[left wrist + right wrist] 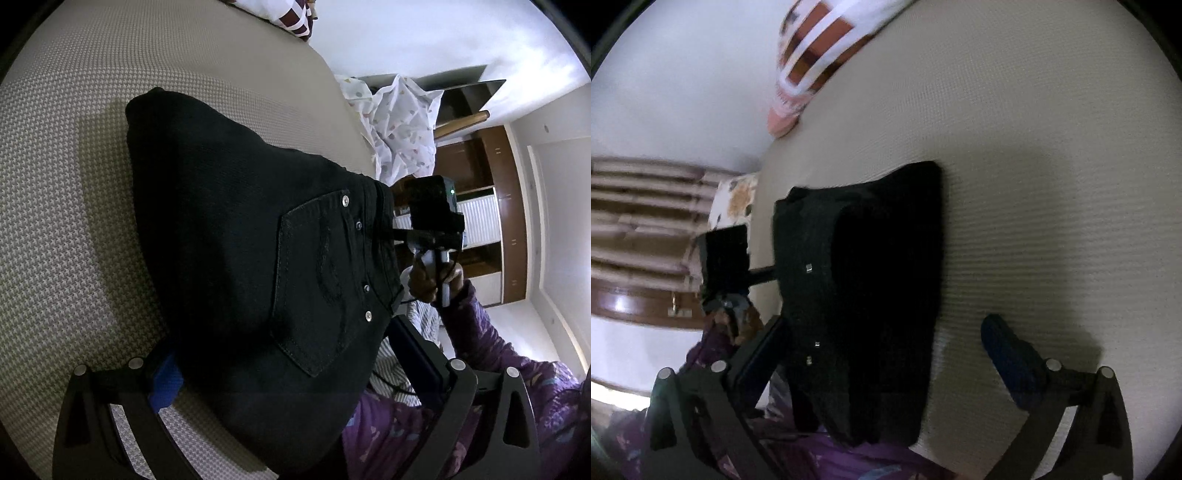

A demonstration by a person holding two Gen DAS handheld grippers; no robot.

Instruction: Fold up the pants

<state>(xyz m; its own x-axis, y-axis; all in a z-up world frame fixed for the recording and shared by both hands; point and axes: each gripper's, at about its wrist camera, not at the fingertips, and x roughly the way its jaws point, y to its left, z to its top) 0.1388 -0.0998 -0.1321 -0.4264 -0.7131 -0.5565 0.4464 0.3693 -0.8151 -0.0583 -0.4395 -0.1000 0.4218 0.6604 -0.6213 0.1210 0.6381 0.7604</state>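
**Bed surface** (74, 184): beige woven cover filling the left and upper left of the left wrist view and the right half of the right wrist view. It bears the garment.

**Pants** (240, 240): black denim, already doubled into a compact block, lying at frame centre in both views. Rear pocket (325, 280) and rivets face up; the waistband edge runs down the right side of the block in the left wrist view and down its left side in the right wrist view (857, 288). Judged: the fold is largely made, and the step in hand is a last tuck or squaring-up. To do it well, both tools would press or draw the waistband end evenly so the layers stay stacked and the edges align, without dragging the lower layer across the cover.

**Left gripper** (295, 369): spread wide, grasping nothing. The block lies between its jaws at the bottom of its own view, the blue-padded finger (166, 384) on the bed at lower left, the other beyond the waistband at lower right.

**Right gripper** (886, 354): likewise released and empty. The lower end of the block sits between its jaws, one finger at the waistband edge at lower left, the other over bare cover at lower right, apart from the cloth.

**Patterned pillow** (820, 55): upper centre, well apart from the garment.
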